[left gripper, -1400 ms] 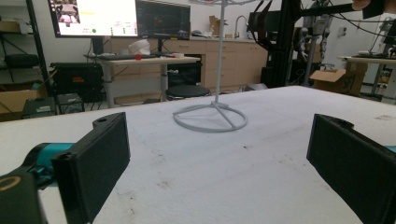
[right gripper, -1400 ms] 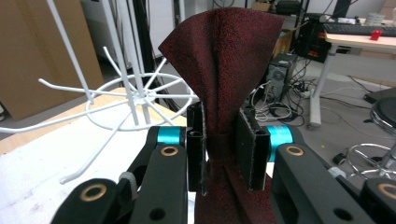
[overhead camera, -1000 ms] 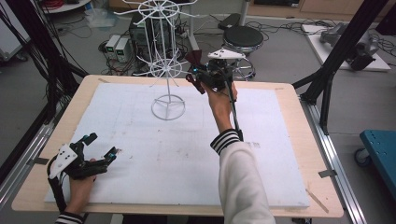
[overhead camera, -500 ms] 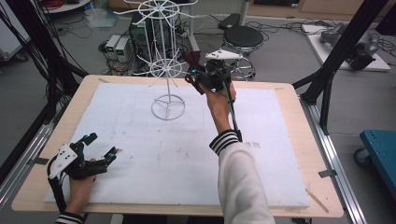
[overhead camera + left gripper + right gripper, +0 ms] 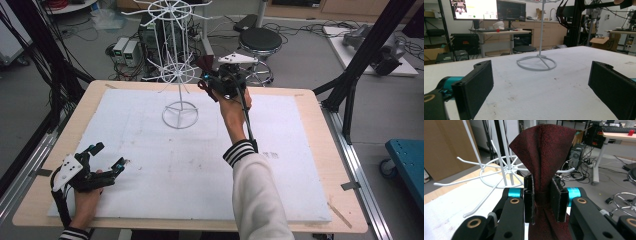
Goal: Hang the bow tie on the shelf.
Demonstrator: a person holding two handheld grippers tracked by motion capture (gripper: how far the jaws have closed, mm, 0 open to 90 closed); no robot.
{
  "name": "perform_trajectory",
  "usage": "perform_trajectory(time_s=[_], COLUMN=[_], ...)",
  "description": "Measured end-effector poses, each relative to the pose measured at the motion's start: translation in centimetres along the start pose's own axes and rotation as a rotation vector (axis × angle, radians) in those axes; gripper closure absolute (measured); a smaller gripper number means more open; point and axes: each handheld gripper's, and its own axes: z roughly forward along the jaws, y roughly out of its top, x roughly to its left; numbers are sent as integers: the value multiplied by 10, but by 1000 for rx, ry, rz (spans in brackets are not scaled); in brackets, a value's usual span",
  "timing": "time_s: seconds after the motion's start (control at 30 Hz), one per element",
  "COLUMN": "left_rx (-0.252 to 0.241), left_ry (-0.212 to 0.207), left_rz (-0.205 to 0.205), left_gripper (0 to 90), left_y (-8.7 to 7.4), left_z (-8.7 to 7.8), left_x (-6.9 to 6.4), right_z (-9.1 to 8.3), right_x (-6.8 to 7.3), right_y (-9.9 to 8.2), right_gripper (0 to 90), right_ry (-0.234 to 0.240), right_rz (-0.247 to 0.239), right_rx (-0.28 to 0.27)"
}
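Right gripper (image 5: 541,200) pinches speckled maroon cloth (image 5: 544,155) beside white wire rack (image 5: 499,173)

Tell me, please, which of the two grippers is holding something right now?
The right gripper, raised beside the white wire rack, has its fingers shut on a dark red cloth. The left gripper rests open and empty near the table's front corner.

text: none legible | monitor (image 5: 475,9): screen content too small to read

Black tongs (image 5: 541,200), teal joints, brass screws, grey top plate; white sleeve (image 5: 260,200), striped cuff.
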Motion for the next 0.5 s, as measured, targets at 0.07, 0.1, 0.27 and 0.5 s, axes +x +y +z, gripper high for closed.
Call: perform_trajectory(time_s=[0.07, 0.1, 0.27, 0.5], left_rx=[-1, 0, -3, -3], left_ry=[0, 0, 0, 0], left_rz=[-1, 0, 1, -1], left_gripper=[64, 64, 64, 64], left_y=[0, 0, 0, 0], left_z=[0, 0, 0, 0], left_x=[0, 0, 0, 0], right_z=[-1, -1, -2, 0], right_x=[1, 2, 7, 15], right_y=[0, 1, 1, 2], right_gripper=[758, 758, 758, 757], right_ry=[3, 7, 12, 31], right_rz=[-2, 1, 15, 36], right_rx=[-1, -2, -3, -5])
